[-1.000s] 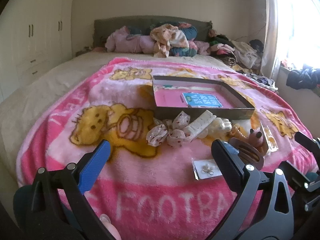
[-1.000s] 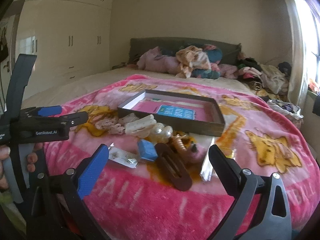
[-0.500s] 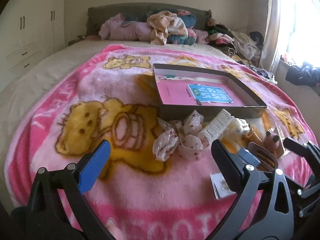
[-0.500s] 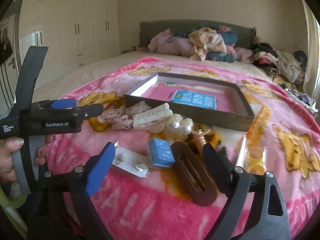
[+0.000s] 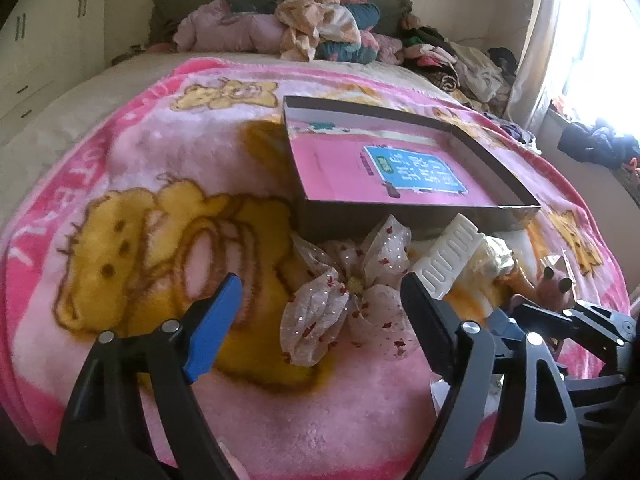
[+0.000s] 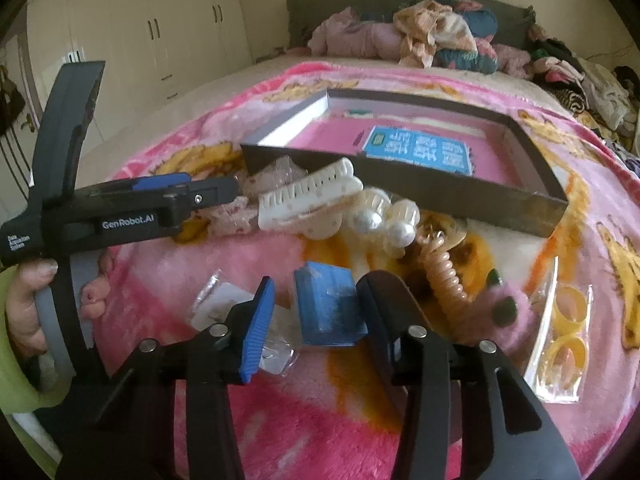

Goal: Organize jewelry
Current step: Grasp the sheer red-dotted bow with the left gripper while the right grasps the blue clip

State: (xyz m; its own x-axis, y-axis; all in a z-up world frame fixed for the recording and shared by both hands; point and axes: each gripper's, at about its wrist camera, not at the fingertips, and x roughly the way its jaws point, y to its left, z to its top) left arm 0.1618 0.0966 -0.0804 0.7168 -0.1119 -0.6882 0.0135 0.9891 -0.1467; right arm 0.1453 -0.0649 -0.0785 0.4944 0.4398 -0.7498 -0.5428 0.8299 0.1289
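A dark shallow box with a pink card inside lies on the pink blanket. Before it lie a sheer spotted bow, a white claw clip, pearl clips, a coiled hair tie, a small blue box, a clear packet of earrings and a packet of yellow rings. My left gripper is open, its jaws on either side of the bow. My right gripper is open, jaws flanking the blue box and touching nothing.
The blanket covers a bed; piled clothes lie at the headboard and along the right side. White wardrobes stand at the left. A bright window is on the right. The left gripper's body crosses the right wrist view.
Both grippers moved forward and down toward the pile. The left now frames the bow; the right's jaws narrowed and now frame the blue box.
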